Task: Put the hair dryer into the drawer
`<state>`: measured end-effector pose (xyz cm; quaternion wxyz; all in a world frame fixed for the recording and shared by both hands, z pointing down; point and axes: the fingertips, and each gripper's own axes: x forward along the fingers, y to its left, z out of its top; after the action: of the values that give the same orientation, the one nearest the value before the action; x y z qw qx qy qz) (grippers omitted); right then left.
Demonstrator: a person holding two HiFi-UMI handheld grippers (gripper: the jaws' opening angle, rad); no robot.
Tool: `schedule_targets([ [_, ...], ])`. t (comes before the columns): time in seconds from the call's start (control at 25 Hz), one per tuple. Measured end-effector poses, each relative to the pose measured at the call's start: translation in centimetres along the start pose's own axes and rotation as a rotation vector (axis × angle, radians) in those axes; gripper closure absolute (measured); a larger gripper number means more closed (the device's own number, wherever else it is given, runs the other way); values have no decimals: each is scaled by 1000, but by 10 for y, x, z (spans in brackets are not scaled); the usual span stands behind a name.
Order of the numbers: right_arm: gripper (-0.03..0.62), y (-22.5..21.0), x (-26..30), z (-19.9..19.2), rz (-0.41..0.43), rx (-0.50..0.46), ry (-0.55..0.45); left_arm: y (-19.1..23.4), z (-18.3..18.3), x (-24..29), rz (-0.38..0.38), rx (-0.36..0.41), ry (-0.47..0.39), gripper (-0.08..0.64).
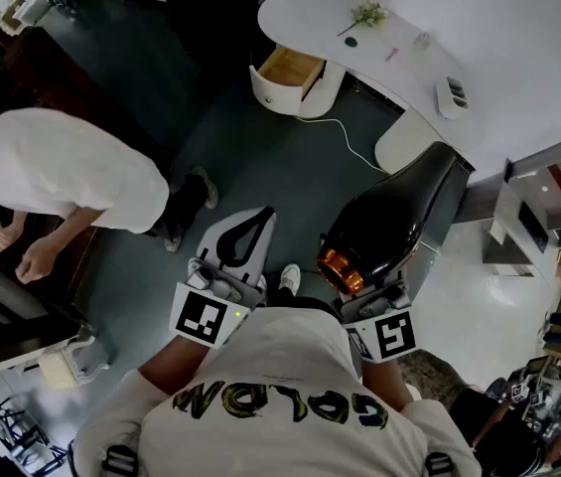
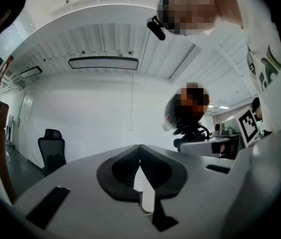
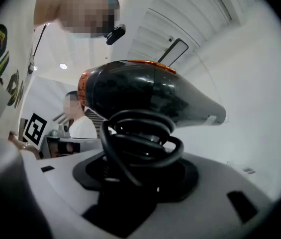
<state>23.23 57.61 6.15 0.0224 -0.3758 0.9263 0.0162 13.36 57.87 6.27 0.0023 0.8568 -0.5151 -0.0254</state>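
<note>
Black glossy dryer (image 3: 150,96) sits in my right claw (image 3: 140,180), clamped low under its coiled cord (image 3: 140,133). Left claw (image 2: 141,176) clenched, empty. Looks rigid, slick, top-heavy, so handle's the spot. Drawer (image 1: 290,68) open, well ahead.

Noted a glossy black hair dryer (image 1: 391,217) with an orange ring (image 1: 340,269) at its rear. Beyond the hair dryer, saw a white counter (image 1: 409,68), its drawer (image 1: 290,68) pale wood inside, over a dark grey floor (image 1: 260,157). Left of the hair dryer, saw the white-and-black left gripper (image 1: 260,219) with black-and-white square markers (image 1: 201,318).
</note>
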Motion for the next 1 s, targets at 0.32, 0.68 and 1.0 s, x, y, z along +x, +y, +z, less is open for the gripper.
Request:
schedule_targets([
  [0.32,339,-36,11,-5,24,25,-10,3,-8,31,31,-1,8,548],
  [0.68,339,-57,54,-13,38,25,-3,36,-7,60,43,17,9,548],
  [1.0,339,-66,148,-20,47,15,8,125,-6,92,52,15,3,548],
])
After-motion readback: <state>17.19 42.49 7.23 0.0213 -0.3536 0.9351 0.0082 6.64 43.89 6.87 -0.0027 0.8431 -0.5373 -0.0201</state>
